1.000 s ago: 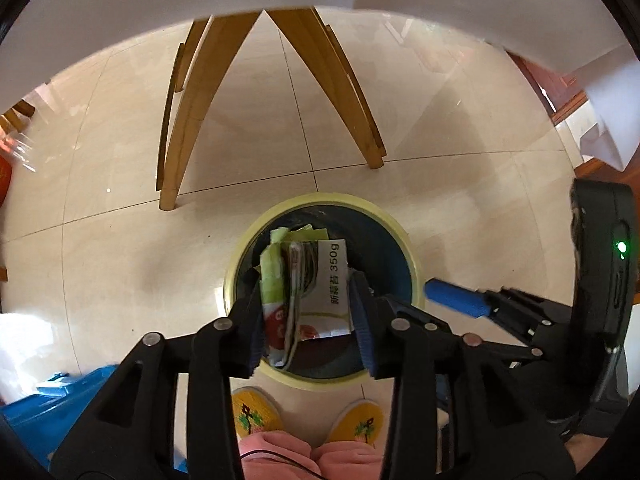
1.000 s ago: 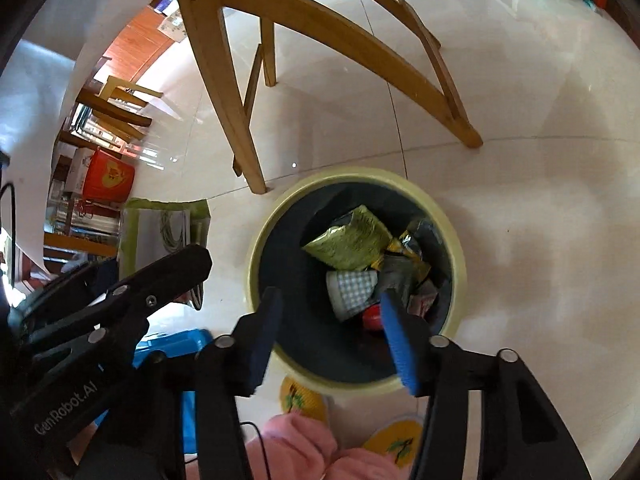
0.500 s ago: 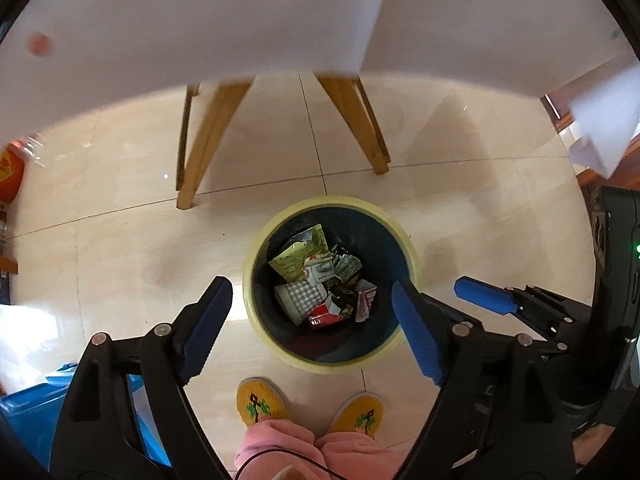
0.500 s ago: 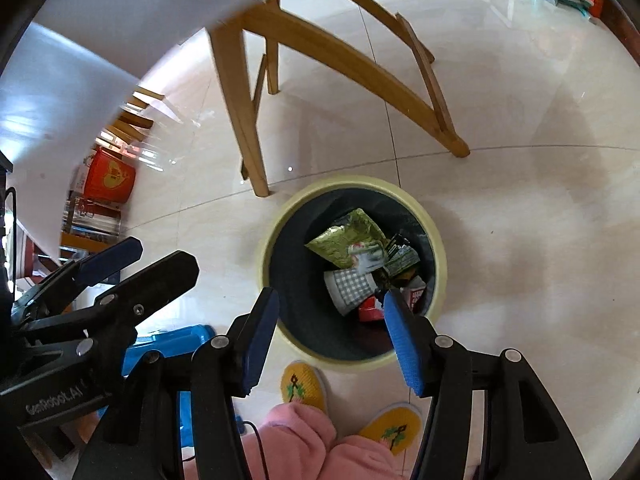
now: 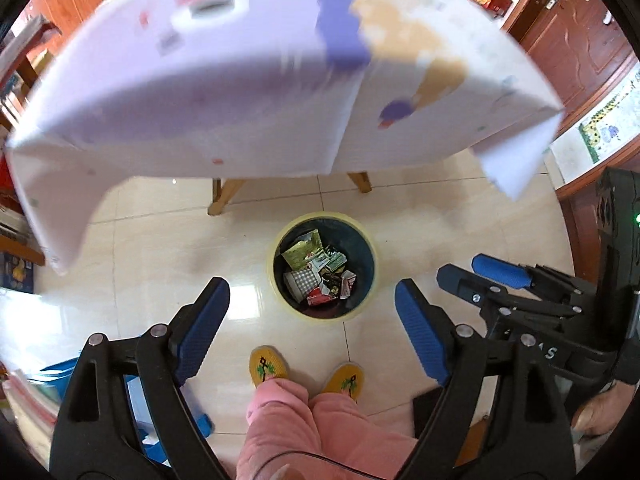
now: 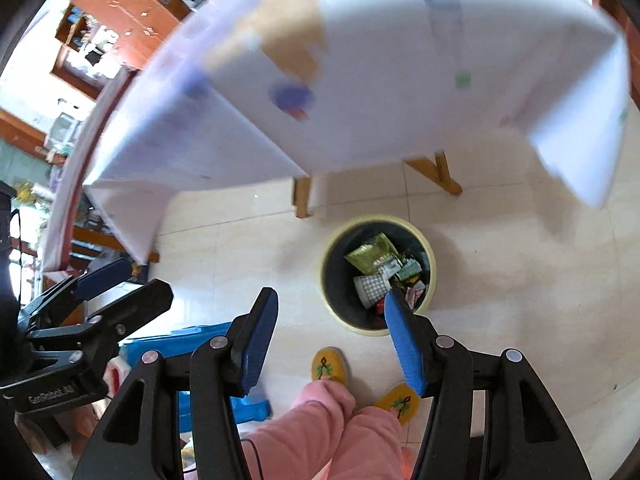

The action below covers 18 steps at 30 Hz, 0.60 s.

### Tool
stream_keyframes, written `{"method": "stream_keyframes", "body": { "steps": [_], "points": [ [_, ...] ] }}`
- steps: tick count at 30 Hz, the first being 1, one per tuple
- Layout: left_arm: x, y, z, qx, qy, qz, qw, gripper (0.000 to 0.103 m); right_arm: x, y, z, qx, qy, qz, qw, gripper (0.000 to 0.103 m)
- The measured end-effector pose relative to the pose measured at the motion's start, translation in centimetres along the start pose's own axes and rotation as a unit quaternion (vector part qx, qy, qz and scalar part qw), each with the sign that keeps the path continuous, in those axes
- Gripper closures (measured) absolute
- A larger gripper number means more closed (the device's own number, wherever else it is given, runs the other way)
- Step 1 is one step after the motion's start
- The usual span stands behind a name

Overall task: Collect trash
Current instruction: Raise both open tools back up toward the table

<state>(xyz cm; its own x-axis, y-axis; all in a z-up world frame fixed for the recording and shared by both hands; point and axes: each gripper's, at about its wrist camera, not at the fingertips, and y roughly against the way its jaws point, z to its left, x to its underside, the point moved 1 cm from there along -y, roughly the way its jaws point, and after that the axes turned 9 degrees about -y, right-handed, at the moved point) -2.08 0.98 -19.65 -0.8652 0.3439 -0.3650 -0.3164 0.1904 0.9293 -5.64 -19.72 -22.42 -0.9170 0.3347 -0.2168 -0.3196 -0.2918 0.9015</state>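
A round bin with a pale yellow rim (image 5: 362, 236) (image 6: 426, 240) stands on the tiled floor below me, holding several wrappers (image 5: 320, 268) (image 6: 380, 268) and a checked paper cup (image 5: 300, 282) (image 6: 370, 286). My left gripper (image 5: 312, 288) hangs high above the bin, open and empty. My right gripper (image 6: 330, 300) is also open and empty, its right finger overlapping the bin's near edge in its own view. The right gripper (image 5: 480, 276) shows at the right of the left wrist view, and the left gripper (image 6: 116, 284) at the left of the right wrist view.
A table under a white cloth (image 5: 248, 92) (image 6: 360, 80) with wooden legs (image 5: 220, 196) stands just beyond the bin. A person's pink trousers (image 5: 320, 432) and yellow slippers (image 5: 268, 366) are right before the bin. A blue box (image 6: 200, 344) lies at the left. Wooden cabinets (image 5: 568, 20) line the walls.
My left gripper opened and dropped a folded wrapper into the bin. Both grippers then rose well above the bin, bringing the tabletop into view.
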Motion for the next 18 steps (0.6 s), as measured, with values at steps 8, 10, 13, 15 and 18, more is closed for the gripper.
{"method": "stream_keyframes", "body": {
  "steps": [8,10,13,15,18],
  "points": [
    [-1.7,10.7,-1.6,0.004,-0.031,-0.031,0.999,0.019,-0.5,13.1,4.6,-0.013,0.038,-0.066,0.997,0.036],
    [-2.2,13.0,-2.0,0.0,-0.039,-0.048,0.9981,0.019,-0.8,16.2,5.3,-0.015,0.045,-0.085,0.995,0.036],
    [-3.4,17.2,-2.2,-0.013,-0.049,-0.085,0.9951,0.02,-1.0,19.7,6.2,-0.023,0.059,-0.111,0.992,0.036],
    [-4.1,19.5,-2.3,-0.026,-0.048,-0.109,0.9925,0.019,-1.0,21.9,7.0,-0.022,0.072,-0.13,0.989,0.035],
    [-5.3,22.6,-2.1,-0.035,-0.036,-0.14,0.9888,0.019,-1.0,24.9,8.1,-0.023,0.087,-0.156,0.984,0.032]
  ]
}}
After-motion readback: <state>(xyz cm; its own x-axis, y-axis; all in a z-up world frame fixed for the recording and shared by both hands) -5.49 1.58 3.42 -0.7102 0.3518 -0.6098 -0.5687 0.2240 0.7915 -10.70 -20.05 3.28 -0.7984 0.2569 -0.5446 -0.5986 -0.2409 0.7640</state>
